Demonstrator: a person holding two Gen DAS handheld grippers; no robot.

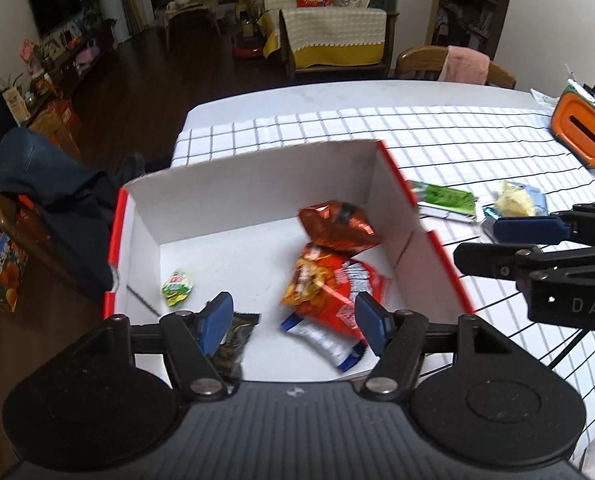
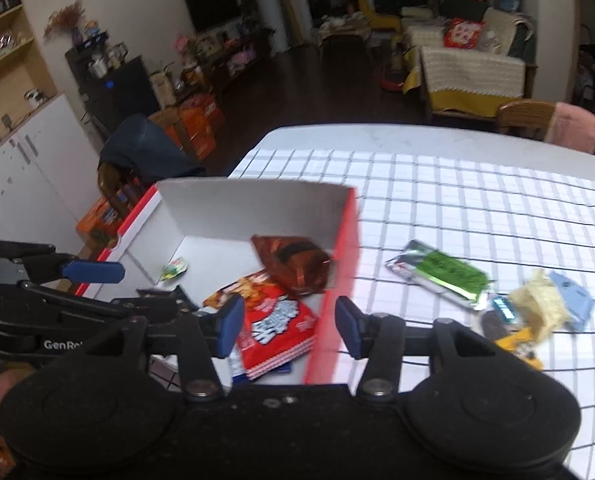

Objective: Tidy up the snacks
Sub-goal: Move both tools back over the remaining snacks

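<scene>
A white box with red rims (image 1: 257,184) (image 2: 257,208) stands on the checked tablecloth. Inside lie a shiny brown-red bag (image 1: 337,228) (image 2: 293,264), a red and orange snack bag (image 1: 329,292) (image 2: 277,324), a small green packet (image 1: 177,286) (image 2: 174,269) and a dark packet (image 1: 233,340). My left gripper (image 1: 293,324) hovers open above the box, nothing between its blue pads. My right gripper (image 2: 289,326) is open over the box's right wall, empty; in the left wrist view it shows at the right (image 1: 477,240). A green packet (image 1: 445,200) (image 2: 445,274) and a pale yellow and blue packet (image 1: 515,200) (image 2: 553,304) lie on the cloth.
An orange and green container (image 1: 583,132) stands at the table's far right. A small yellow packet (image 2: 521,344) lies by the right gripper. Chairs (image 1: 421,62) stand beyond the far edge, another with a dark jacket (image 1: 45,176) at the left. The table edge drops to dark floor.
</scene>
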